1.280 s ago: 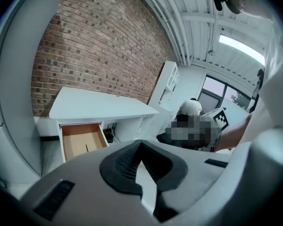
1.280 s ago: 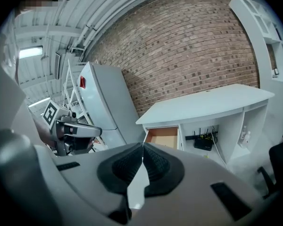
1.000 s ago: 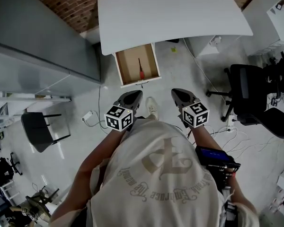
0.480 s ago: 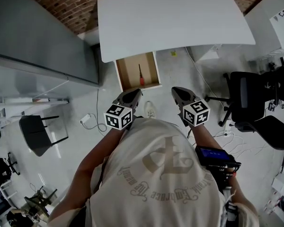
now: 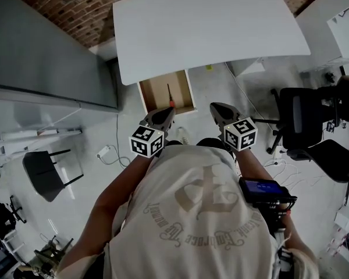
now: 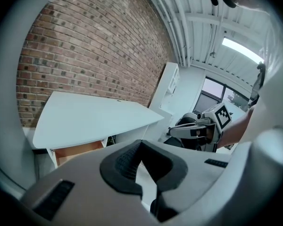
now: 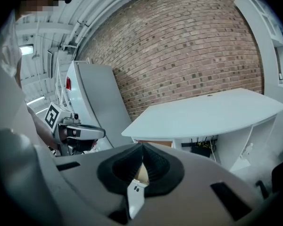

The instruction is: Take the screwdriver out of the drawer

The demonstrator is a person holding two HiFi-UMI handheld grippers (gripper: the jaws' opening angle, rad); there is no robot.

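The screwdriver (image 5: 170, 95), dark-shafted with a red handle, lies in the open wooden drawer (image 5: 152, 93) under the white desk (image 5: 209, 28). My left gripper (image 5: 165, 114) hangs just short of the drawer's front edge, its jaws shut and empty. My right gripper (image 5: 217, 108) is level with it to the right, over the floor, also shut and empty. In the left gripper view the closed jaws (image 6: 141, 146) point at the desk (image 6: 94, 117), with the drawer (image 6: 78, 150) below it. The right gripper view shows its closed jaws (image 7: 142, 148) before the desk (image 7: 212, 112).
A black office chair (image 5: 305, 118) stands to the right. A grey cabinet (image 5: 46, 45) runs along the left, with a small dark chair (image 5: 43, 167) below it. A white power strip (image 5: 103, 151) and cables lie on the floor. A brick wall (image 6: 89, 46) backs the desk.
Both grippers have moved forward toward the desk together. The drawer now sits right in front of the left gripper's tips. Neither pair of jaws has changed.
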